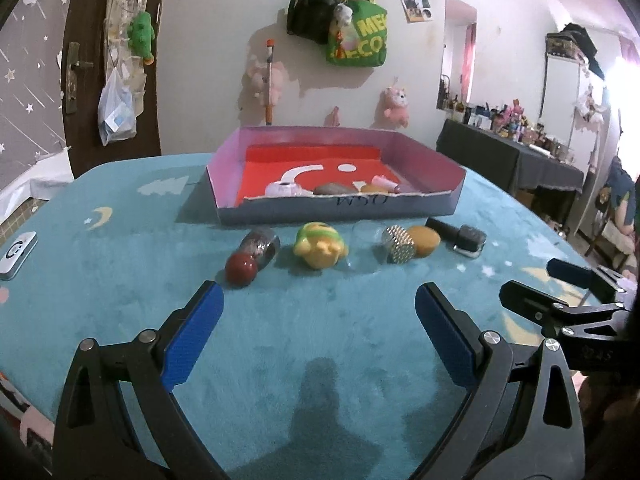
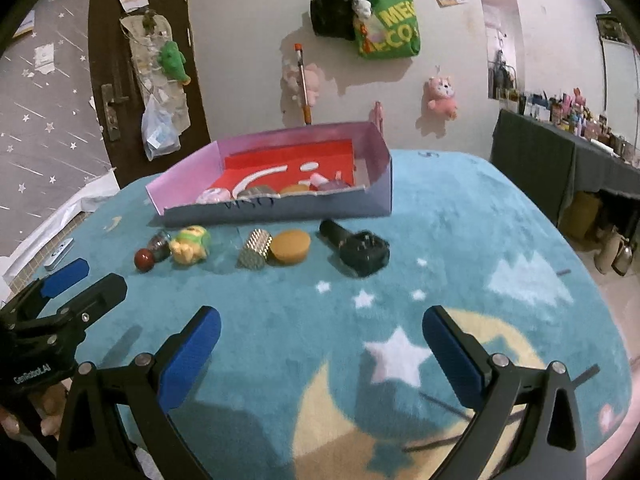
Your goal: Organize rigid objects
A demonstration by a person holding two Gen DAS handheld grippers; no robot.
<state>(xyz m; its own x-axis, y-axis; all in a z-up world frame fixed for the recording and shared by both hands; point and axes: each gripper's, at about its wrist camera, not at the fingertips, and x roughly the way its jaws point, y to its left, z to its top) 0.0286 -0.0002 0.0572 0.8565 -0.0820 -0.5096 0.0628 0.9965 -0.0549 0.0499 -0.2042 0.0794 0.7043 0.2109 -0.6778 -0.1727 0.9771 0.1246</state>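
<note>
Clearly, both the left gripper (image 1: 319, 312) and the right gripper (image 2: 321, 338) are held wide and empty; the toys (image 1: 320, 245) lie ahead, so one should be straddled squarely before closing, then carried to the box (image 1: 336, 212).

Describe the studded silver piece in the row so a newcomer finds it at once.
Start at the shallow box with the red floor on the teal cloth. A row of objects lies in front of it; the silver cylinder sits mid-row, against the tan disc. It alone is metallic and studded.
</note>
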